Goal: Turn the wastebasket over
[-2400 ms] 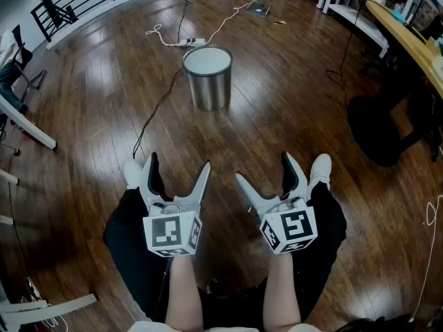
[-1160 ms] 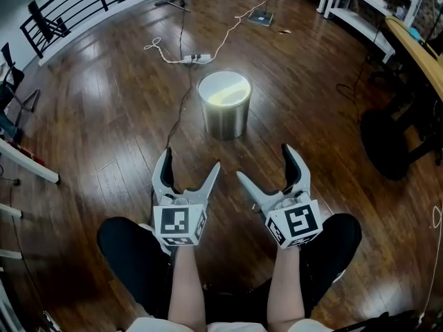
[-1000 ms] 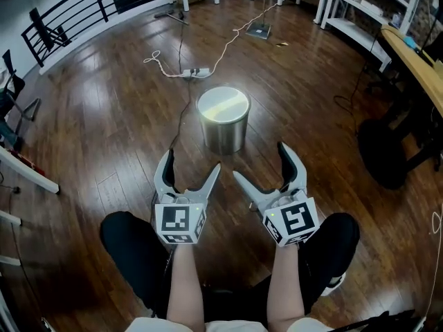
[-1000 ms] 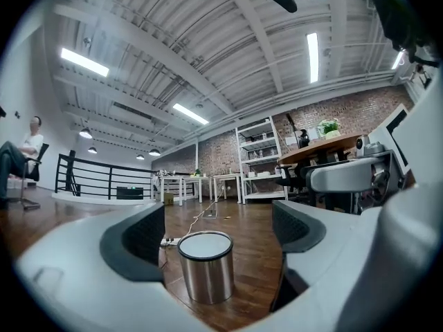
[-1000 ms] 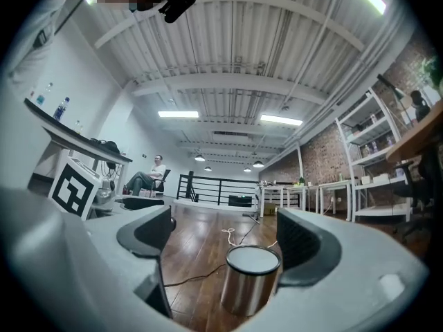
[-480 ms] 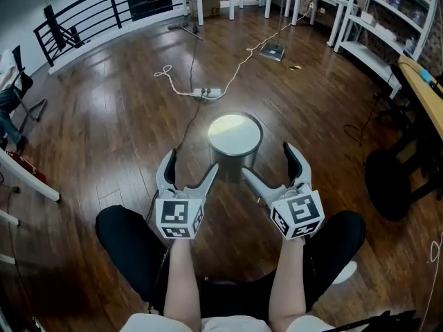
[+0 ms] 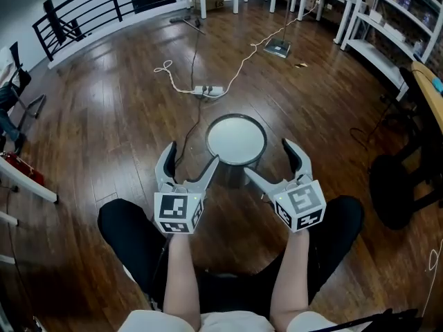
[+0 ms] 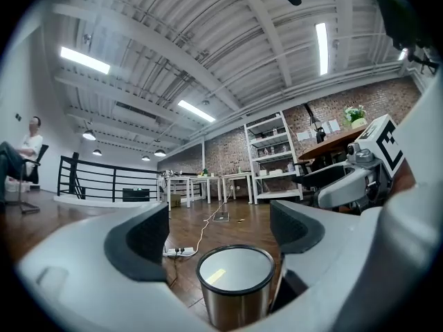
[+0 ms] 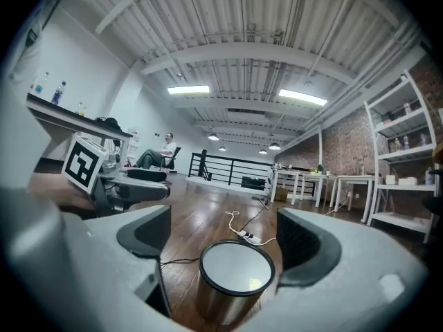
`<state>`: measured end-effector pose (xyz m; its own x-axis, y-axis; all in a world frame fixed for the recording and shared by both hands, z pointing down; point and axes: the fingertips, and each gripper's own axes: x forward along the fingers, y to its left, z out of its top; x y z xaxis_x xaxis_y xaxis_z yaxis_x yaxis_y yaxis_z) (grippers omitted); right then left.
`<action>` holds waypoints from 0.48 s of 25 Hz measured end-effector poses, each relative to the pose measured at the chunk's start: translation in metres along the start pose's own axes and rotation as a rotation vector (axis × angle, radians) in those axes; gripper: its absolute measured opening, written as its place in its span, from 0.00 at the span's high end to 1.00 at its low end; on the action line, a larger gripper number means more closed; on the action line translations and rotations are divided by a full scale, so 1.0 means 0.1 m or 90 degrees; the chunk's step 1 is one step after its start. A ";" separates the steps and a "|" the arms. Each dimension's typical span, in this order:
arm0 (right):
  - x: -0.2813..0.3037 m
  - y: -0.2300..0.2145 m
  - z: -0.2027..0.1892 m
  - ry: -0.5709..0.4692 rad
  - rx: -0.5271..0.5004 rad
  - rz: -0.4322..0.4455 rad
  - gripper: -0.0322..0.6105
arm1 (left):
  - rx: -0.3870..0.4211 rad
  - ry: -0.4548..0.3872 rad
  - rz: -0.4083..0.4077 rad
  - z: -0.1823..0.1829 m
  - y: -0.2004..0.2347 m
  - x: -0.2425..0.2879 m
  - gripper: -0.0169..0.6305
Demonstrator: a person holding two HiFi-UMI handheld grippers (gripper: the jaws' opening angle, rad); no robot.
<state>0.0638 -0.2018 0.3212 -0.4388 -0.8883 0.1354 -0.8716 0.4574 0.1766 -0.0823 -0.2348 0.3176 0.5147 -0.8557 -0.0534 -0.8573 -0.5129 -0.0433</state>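
Observation:
The wastebasket point(image 7: 237, 146) is a brushed-steel cylinder standing on the wood floor, with a flat pale disc ringed in black as its top face. My left gripper point(image 7: 190, 159) is open just to its left, inner finger close to the steel wall. My right gripper point(image 7: 268, 161) is open just to its right, at the same height. In the left gripper view the wastebasket point(image 8: 234, 286) stands low between the jaws of the left gripper point(image 8: 221, 234). The right gripper view shows the wastebasket point(image 9: 232, 282) likewise inside the open right gripper point(image 9: 225, 237). Nothing is held.
A power strip point(image 7: 208, 90) with white and black cables lies on the floor behind the basket. A black chair base point(image 7: 401, 185) is at the right, white shelving point(image 7: 384, 37) beyond it. A black railing point(image 7: 104, 2) runs along the far left. My dark-trousered legs are below.
The basket has come much nearer as I stepped up to it. Both open grippers went forward and now flank it, one on each side.

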 end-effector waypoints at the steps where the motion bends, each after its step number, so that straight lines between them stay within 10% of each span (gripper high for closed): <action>1: 0.06 0.00 -0.01 0.004 -0.005 0.009 0.23 | -0.002 -0.001 0.004 0.00 0.04 0.04 0.22; 12: 0.51 -0.16 -0.08 0.044 -0.029 0.046 0.23 | 0.000 0.001 0.005 -0.01 0.21 0.46 0.23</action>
<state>0.0573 -0.2543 0.3330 -0.4831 -0.8485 0.2161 -0.8265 0.5234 0.2071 -0.0763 -0.2850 0.3156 0.5079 -0.8599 -0.0516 -0.8614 -0.5062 -0.0427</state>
